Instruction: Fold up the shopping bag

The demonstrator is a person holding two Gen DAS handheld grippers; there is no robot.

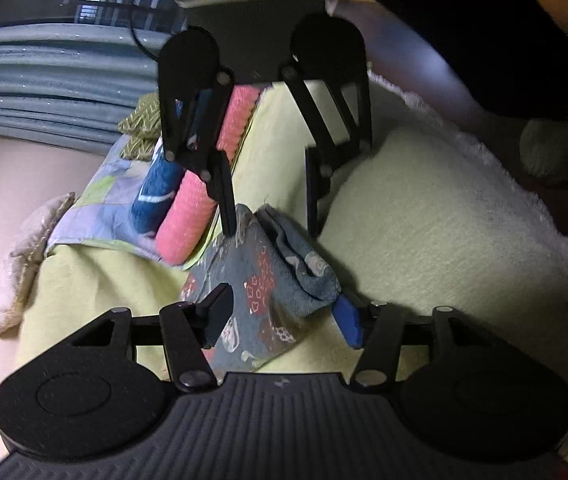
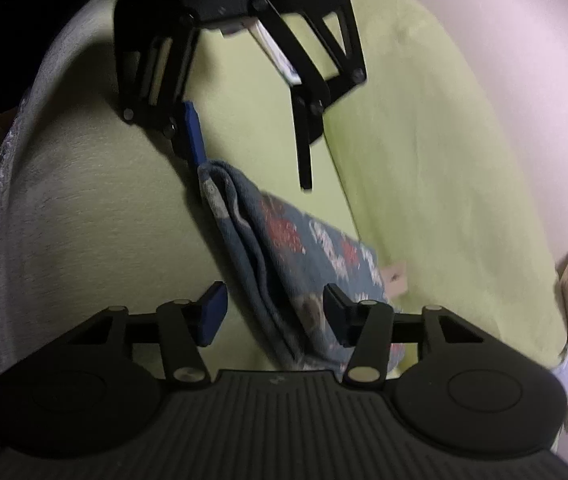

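Left wrist view: the folded shopping bag (image 1: 260,292) lies on a yellow-green cloth (image 1: 423,232), its long side running from the left gripper (image 1: 284,320) up to the right gripper (image 1: 272,220). Both claws are wide open around the bag's ends. Rolled towels (image 1: 192,208) sit behind — the room past them is dark.

Right wrist view: the bag (image 2: 284,248) slants from the right gripper (image 2: 276,316) to the left gripper (image 2: 252,160) — blurry, its near end hidden.

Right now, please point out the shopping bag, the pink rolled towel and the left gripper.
shopping bag (image 1: 260,292), left wrist view, patterned front.
pink rolled towel (image 1: 188,220), left wrist view, lower half.
left gripper (image 1: 282,320), left wrist view, between fingertips.
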